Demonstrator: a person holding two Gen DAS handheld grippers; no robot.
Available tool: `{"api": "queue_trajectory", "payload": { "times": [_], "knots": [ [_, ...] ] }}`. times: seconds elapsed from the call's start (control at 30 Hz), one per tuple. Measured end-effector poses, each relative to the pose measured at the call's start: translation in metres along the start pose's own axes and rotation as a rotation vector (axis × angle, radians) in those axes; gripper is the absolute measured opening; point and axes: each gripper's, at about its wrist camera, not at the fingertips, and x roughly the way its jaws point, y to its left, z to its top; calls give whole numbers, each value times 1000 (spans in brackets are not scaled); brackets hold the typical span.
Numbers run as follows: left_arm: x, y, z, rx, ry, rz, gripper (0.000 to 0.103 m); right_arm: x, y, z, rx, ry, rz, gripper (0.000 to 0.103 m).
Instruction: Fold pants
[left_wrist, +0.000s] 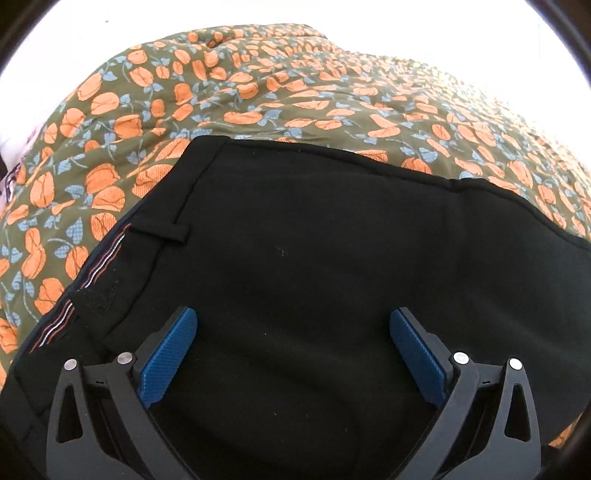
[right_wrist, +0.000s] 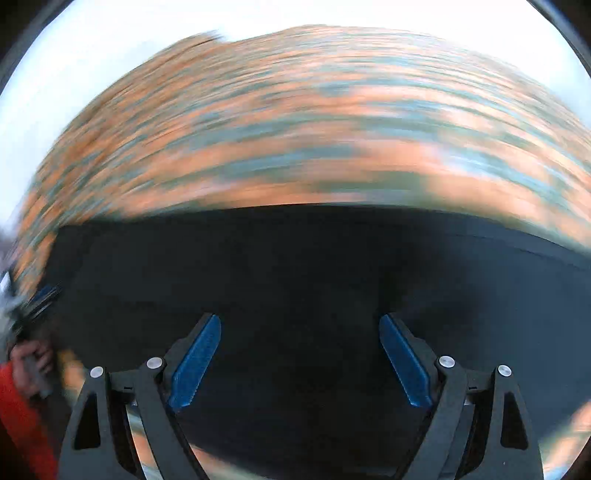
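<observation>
Floral bedspread (left_wrist: 295, 92) | black pants (left_wrist: 314, 258) on it | walls white

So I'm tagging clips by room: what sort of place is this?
Probably a bedroom: the black pants lie on a soft, rumpled floral bedspread of orange flowers on olive, which looks like a bed. Nothing else shows clearly.
</observation>
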Motion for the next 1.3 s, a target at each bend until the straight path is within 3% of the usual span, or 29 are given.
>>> {"api": "queue_trajectory", "payload": {
  "times": [0.07,0.13,0.2,0.23,0.33,0.43,0.47,0.5,0.57,0.6,0.7,0.83,0.93,1.0,1.1,1.17,1.23,1.27,1.3],
  "knots": [
    [-3,-2,-3,0,-3,1,103,-20,-89,-1,119,13,-194,87],
    [-4,-2,-4,-1,-7,2,103,-45,-151,-2,216,9,-345,87],
    [-3,-3,-5,0,-11,5,103,-65,-178,2,270,-41,-348,87],
    [-3,-3,-5,0,-11,6,103,-73,-186,8,291,-74,-300,87],
    [-2,-3,-4,1,-9,6,103,-66,-180,28,291,-85,-150,87],
    [-2,-3,-4,1,-10,7,103,-40,-164,40,237,-13,-173,87],
    [-1,-3,-4,1,-10,7,103,-31,-163,39,244,16,-179,82],
    [-2,-3,-4,1,-9,6,103,-25,-166,38,260,36,-173,53],
    [-1,-3,-4,1,-9,6,103,-27,-172,33,291,17,-194,16],
    [-1,-3,-4,1,-9,6,103,-36,-172,30,297,-20,-201,8],
    [-1,-2,-4,1,-8,7,103,-83,-162,9,287,-149,-150,8],
    [-1,-3,-3,3,-5,9,103,-178,-107,-54,85,-287,-141,7],
    [-1,-4,-2,10,3,15,103,-221,-84,-124,69,-305,-148,5],
    [-1,-4,1,15,18,21,103,-236,-89,-186,175,-276,-190,1],
    [-2,-6,7,26,62,39,103,-242,-116,-255,436,-213,-262,3],
    [-8,-7,13,37,123,47,102,-254,-120,-284,560,-225,-279,11],
    [-21,-7,13,34,167,32,102,-263,-111,-297,585,-245,-281,36],
    [-35,-7,10,28,170,6,102,-268,-98,-300,565,-267,-279,62],
    [-48,-9,6,27,162,-22,102,-271,-83,-302,535,-290,-264,78]
  ]
}}
